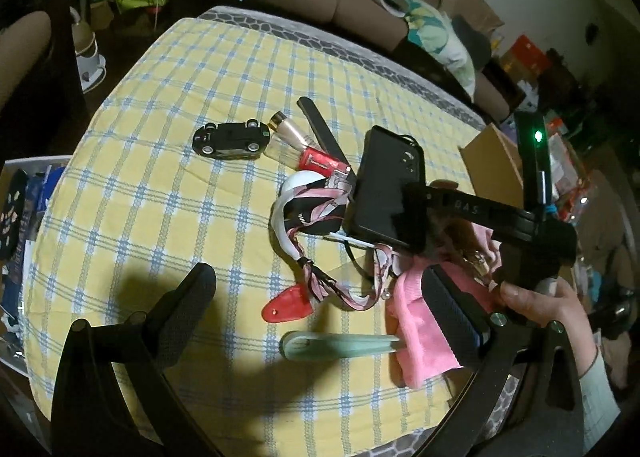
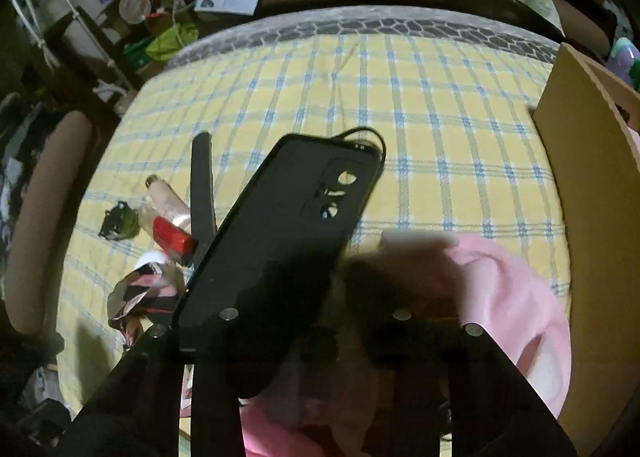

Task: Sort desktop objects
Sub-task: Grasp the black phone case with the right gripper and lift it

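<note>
Holds the black phone case [image 2: 288, 233] in the right gripper [image 1: 412, 217], fingers closed on its lower end, so that the case stands tilted above the desk [image 1: 160, 197], over the pink cloth [image 1: 420, 333] and just beside the patterned ribbon [image 1: 316, 213]. Hangs the left gripper [image 1: 316, 271] over the near part of the desk, fingers wide apart and empty, above a red clip [image 1: 286, 307] and a mint-green piece [image 1: 340, 345]. Probably means to carry the case to the cardboard box [image 1: 492, 161] at the right edge. Could lose the case from here: gripped only at one end, smooth and long, likely to swing or slide out in a quick turn. Could also catch the thin black cord [image 2: 372, 137] at the top of the case on the ribbon or on the box wall, and drag something along. Might pull up the pink cloth too, if pinched together with the case; cannot tell this, since blurred and hidden there. Should not disturb the toy car [image 1: 230, 139], the small bottles [image 1: 296, 145] and the black strip [image 1: 320, 125], lying well apart on the far side.
</note>
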